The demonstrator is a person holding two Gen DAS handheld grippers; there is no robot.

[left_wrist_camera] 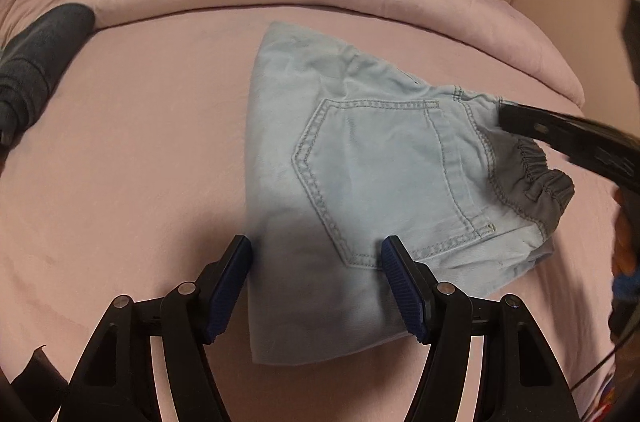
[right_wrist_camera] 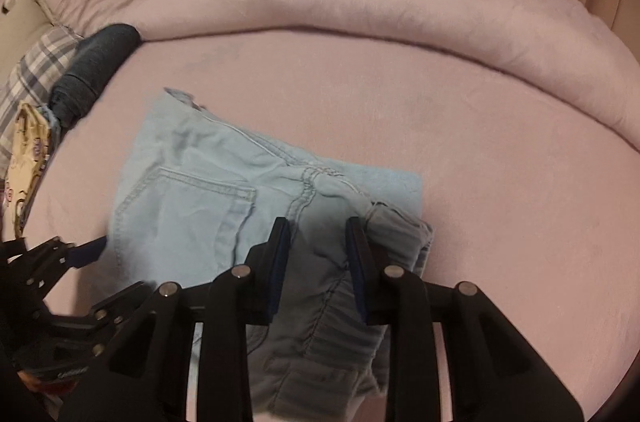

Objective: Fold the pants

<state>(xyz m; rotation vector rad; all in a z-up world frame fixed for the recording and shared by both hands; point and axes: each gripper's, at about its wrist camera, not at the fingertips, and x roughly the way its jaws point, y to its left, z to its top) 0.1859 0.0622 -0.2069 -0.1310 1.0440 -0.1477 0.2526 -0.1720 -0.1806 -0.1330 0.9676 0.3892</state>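
Dim, warm indoor light through two fisheye lenses.

We see a soft pinkish cast over the bedsheet (left_wrist_camera: 140,162) in both views, with no glare or bright spots anywhere. The left gripper (left_wrist_camera: 316,250) throws a broad, soft shadow onto the near part of the pants (left_wrist_camera: 360,150), and the right gripper (right_wrist_camera: 318,226) darkens the waistband beneath it likewise. Straight edges bow strongly toward the rim, and black vignette fills the corners. The right wrist view is slightly smeared, its stitching less crisp than in the left wrist view; far background stays soft in both.
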